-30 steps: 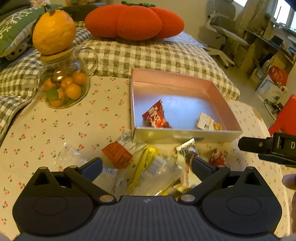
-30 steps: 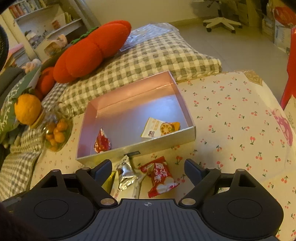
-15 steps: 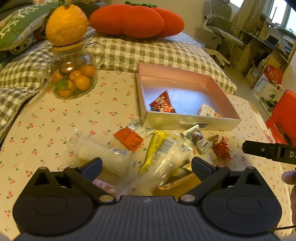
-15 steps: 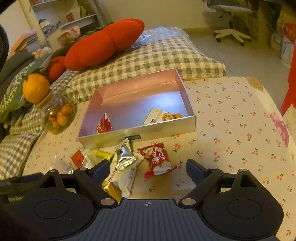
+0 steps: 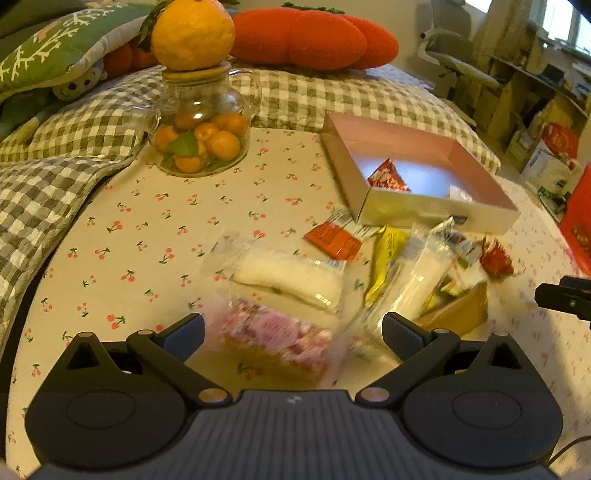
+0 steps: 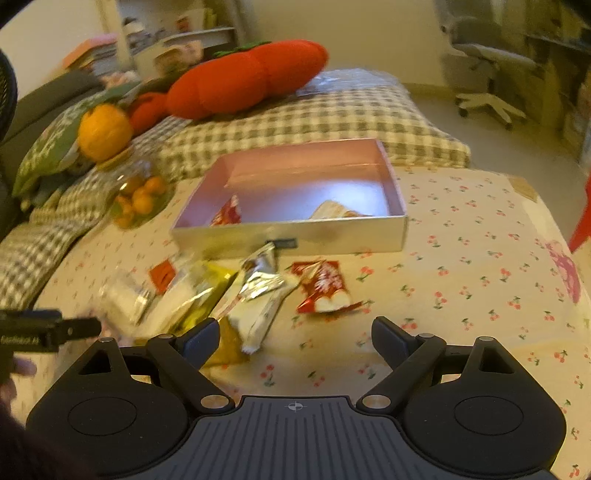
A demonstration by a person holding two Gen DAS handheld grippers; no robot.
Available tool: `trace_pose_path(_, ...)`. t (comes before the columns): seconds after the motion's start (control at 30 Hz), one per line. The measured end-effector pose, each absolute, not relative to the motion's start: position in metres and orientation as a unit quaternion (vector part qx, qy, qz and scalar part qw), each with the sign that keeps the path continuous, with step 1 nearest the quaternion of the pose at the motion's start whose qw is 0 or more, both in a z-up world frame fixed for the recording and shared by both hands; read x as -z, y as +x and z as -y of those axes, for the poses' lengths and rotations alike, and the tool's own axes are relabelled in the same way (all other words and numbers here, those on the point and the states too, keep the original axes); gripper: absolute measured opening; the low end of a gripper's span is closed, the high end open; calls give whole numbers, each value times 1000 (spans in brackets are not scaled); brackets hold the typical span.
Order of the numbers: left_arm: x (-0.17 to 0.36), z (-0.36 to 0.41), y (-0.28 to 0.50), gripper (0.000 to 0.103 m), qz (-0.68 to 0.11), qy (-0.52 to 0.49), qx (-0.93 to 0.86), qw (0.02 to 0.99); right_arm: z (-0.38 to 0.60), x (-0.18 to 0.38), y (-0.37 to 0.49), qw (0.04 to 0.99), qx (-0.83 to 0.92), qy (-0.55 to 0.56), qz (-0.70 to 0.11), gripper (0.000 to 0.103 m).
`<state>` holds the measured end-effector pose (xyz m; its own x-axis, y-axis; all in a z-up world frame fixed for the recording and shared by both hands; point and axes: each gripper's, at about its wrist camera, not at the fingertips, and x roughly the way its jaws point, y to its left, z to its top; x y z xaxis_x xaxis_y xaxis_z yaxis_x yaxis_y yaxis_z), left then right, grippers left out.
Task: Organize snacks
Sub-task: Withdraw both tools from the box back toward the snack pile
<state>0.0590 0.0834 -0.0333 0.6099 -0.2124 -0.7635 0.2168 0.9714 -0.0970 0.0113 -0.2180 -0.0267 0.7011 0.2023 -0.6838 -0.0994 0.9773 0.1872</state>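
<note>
Left wrist view, from nine o'clock across: a glass jar (image 5: 201, 142) of small oranges stands at eleven o'clock on the cherry-print counter (image 5: 155, 236), a big orange (image 5: 192, 32) on its lid. The left hand-held gripper (image 5: 293, 330) stands wide with nothing gripped; a blurred pink-and-white snack (image 5: 275, 334) lies between its fingers, and a white wrapped snack (image 5: 291, 278) just beyond at twelve. The remaining wrappers spread toward one o'clock, up against the front wall of the pink box (image 5: 436, 212), which holds a red packet (image 5: 386, 177). Right wrist view: the right hand-held gripper (image 6: 295, 334) is also wide and empty, a silver packet (image 6: 258, 291) at eleven o'clock and a red-and-white packet (image 6: 325, 288) at twelve.
</note>
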Motion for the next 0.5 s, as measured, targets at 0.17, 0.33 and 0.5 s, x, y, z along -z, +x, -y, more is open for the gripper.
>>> trace_pose_path(0.17, 45, -93, 54, 102, -425, 31, 119, 897, 197, 42, -3, 919, -127, 35, -371, 91)
trace_pose_path(0.33, 56, -101, 53, 102, -453, -9, 96, 886, 175, 58, -9, 911, -155, -9, -382, 91)
trace_pose_path(0.5, 52, -100, 53, 102, -450, -66, 77, 887, 161, 66, -10, 907, -162, -34, -388, 91)
